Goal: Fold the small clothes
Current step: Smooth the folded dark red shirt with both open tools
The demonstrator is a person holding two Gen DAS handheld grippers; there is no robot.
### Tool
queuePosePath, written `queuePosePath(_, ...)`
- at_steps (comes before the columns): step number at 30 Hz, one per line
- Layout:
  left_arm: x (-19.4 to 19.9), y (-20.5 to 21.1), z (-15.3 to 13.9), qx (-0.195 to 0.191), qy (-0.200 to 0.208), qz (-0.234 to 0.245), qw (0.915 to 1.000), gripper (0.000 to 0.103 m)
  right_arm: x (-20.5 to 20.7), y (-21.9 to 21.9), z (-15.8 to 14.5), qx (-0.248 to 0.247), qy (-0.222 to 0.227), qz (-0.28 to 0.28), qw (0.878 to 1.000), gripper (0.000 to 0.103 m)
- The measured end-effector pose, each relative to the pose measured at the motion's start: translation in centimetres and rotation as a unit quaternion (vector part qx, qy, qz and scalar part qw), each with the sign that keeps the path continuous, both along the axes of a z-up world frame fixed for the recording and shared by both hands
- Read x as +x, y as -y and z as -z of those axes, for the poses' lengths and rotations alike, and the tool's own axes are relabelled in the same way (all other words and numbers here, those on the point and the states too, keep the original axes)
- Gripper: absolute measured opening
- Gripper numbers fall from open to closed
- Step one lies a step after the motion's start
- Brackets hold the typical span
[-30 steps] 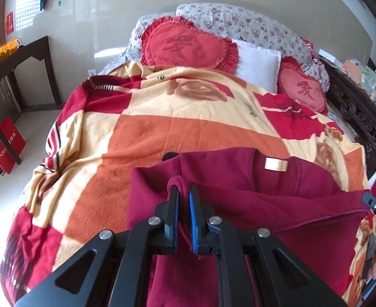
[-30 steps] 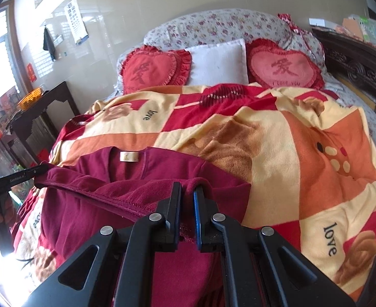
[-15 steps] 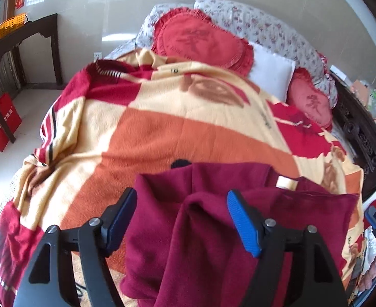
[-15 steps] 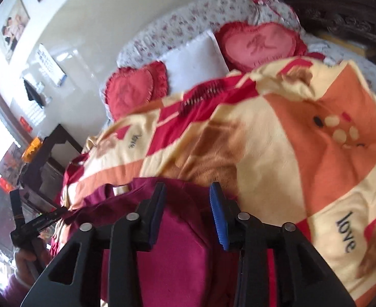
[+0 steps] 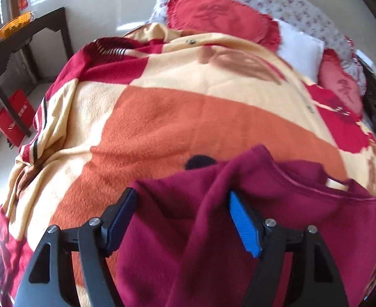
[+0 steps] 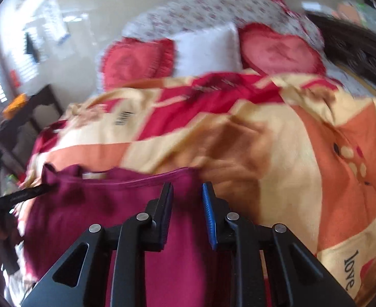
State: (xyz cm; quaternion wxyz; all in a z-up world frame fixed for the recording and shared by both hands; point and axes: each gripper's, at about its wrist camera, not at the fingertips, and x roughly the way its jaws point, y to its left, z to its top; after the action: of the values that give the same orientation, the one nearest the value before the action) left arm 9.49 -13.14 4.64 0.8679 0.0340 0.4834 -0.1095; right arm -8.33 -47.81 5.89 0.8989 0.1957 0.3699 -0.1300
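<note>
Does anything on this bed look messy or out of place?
Mostly the dark red fleece top: it lies rumpled at the near edge of the orange, cream and red checked blanket, with a raised ridge of cloth and a sagging neckline. The blanket itself is bunched at its far left edge. Nothing looks spilled or torn.

The left gripper [image 5: 181,216] points steeply down, its two black fingers spread wide, the blue pad [image 5: 243,226] on the right one facing inward; nothing is clamped between them. It also shows from the side at the left edge of the right wrist view. The right gripper [image 6: 186,211] tilts downward too, with a narrow gap visible between its fingers. Its jaws are closing, and neither pad presses on anything.
</note>
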Motion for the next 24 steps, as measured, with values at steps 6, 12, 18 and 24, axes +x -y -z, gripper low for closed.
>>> queuePosePath(6,-0.3,-0.2,-0.1,0.006,0.009,0.014,0.9998,0.08,0.2,1.6,2.0,0.03,0.0,0.014,0.999,0.005)
queuePosePath(12,-4.1,-3.4,-2.6,-0.034,0.011,0.056,0.9978,0.08,-5.5,0.8,-0.8,0.08,0.012,-0.015,0.997,0.014)
queuePosePath(18,-9.6,-6.8,-2.7,-0.041,0.001,0.097,0.9944,0.08,-13.0,-2.9,-0.5,0.094,-0.01,-0.062,0.994,0.023)
queuePosePath(24,-12.7,-8.8,-0.5,-0.033,-0.029,0.098,0.9942,0.08,-14.1,-6.2,4.6,0.134,-0.068,-0.072,0.986,0.019)
